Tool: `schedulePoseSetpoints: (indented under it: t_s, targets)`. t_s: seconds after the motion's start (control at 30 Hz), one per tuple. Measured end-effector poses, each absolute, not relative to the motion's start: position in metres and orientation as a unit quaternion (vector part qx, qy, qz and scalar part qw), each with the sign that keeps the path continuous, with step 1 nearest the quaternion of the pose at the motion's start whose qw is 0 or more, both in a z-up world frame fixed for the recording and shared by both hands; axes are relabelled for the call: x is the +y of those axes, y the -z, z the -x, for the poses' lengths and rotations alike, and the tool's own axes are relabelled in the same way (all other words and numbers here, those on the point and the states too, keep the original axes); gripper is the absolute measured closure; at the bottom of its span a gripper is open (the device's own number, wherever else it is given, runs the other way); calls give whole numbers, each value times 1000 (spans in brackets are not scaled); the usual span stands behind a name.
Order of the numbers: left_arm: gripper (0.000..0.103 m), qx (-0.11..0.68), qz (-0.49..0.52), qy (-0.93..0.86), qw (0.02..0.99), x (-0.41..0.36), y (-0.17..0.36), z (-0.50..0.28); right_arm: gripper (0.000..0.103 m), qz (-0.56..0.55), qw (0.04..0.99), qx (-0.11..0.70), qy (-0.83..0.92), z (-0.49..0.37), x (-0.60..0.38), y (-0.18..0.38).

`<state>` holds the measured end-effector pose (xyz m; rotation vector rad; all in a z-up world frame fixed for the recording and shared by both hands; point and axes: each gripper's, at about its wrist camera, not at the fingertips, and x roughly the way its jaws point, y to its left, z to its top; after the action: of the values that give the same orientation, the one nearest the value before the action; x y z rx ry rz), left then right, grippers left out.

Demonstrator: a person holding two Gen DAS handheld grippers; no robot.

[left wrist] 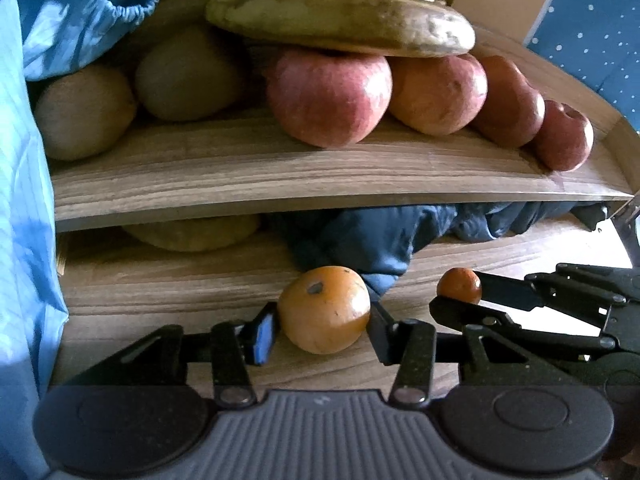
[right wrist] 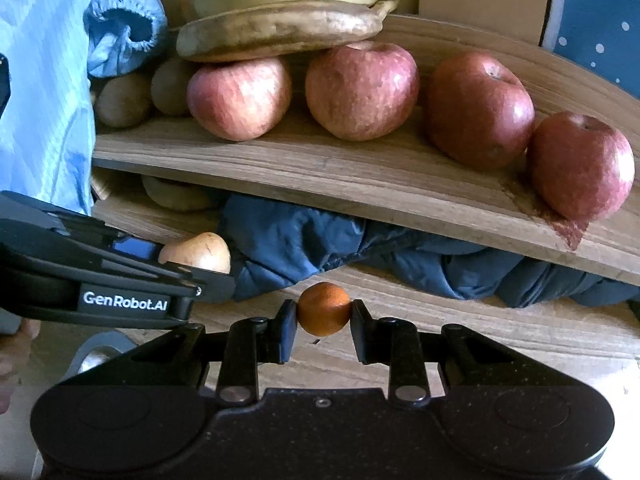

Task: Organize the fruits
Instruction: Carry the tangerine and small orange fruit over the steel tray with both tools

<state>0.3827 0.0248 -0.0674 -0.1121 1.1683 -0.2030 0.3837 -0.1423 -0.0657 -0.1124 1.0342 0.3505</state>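
Note:
A large orange fruit rests on the lower wooden board. My left gripper is shut on it, one pad against each side. From the right wrist view the same fruit shows pale between the left gripper's fingers. My right gripper is shut on a small orange tangerine, held just above the lower board. In the left wrist view the tangerine sits at the right gripper's tips, to the right of the large fruit.
The upper wooden shelf carries several red apples, brown kiwis and bananas lying on the apples. Dark blue cloth is stuffed under that shelf, beside another kiwi. A light blue sleeve fills the left.

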Motion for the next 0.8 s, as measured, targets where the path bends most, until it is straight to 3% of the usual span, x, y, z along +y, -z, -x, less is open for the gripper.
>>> schedulePoseSetpoints:
  t_s: [0.8]
  targets:
    - [52,528,18,136,838,-13,29,-333,73,15,883,448,-140,-306,-182,16]
